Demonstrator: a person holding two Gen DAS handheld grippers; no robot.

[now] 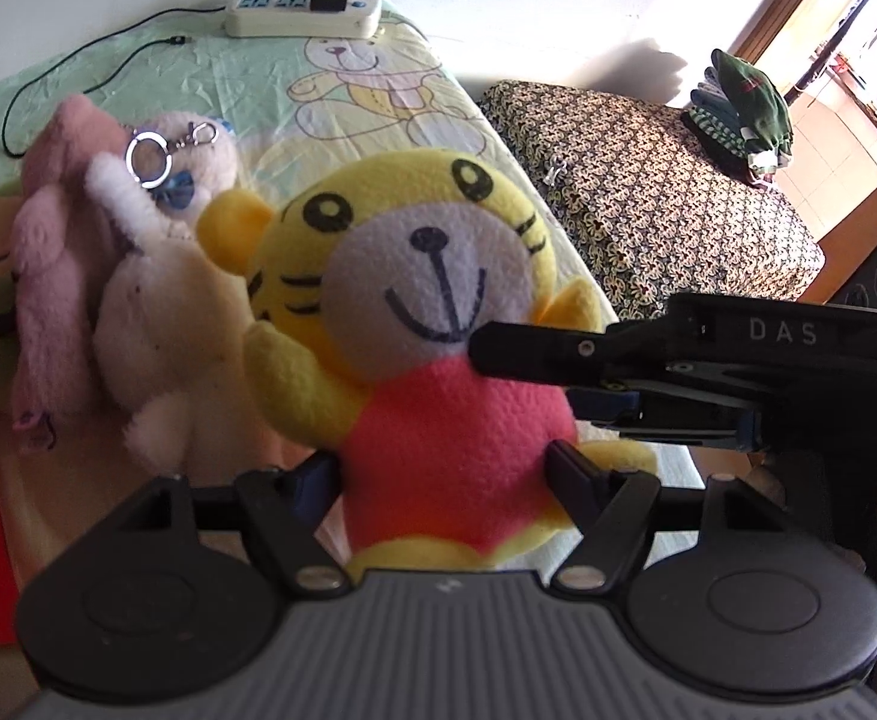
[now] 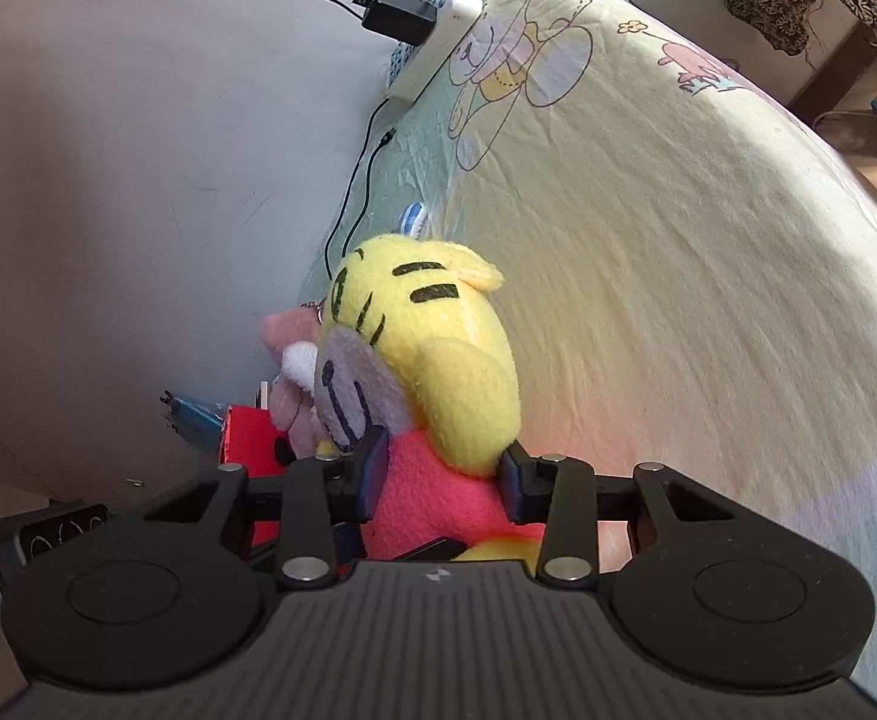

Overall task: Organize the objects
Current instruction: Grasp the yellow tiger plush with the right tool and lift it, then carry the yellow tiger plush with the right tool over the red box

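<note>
A yellow tiger plush (image 1: 414,312) with a pink body sits upright on the bed. My left gripper (image 1: 444,474) is shut on its lower body, fingers on both sides. My right gripper (image 2: 444,474) is shut on the same tiger plush (image 2: 432,360) at the neck and upper body; in the left wrist view its black fingers (image 1: 534,348) reach in from the right under the chin. A cream bear plush (image 1: 162,300) with a keyring (image 1: 149,157) and a pink plush (image 1: 60,276) lean together just left of the tiger.
A pale cartoon-print sheet (image 1: 378,90) covers the bed. A white power strip (image 1: 303,15) with a black charger and cables lies at the far edge by the wall. A patterned mattress (image 1: 648,192) with folded clothes (image 1: 738,108) is to the right. A red box (image 2: 252,438) sits left.
</note>
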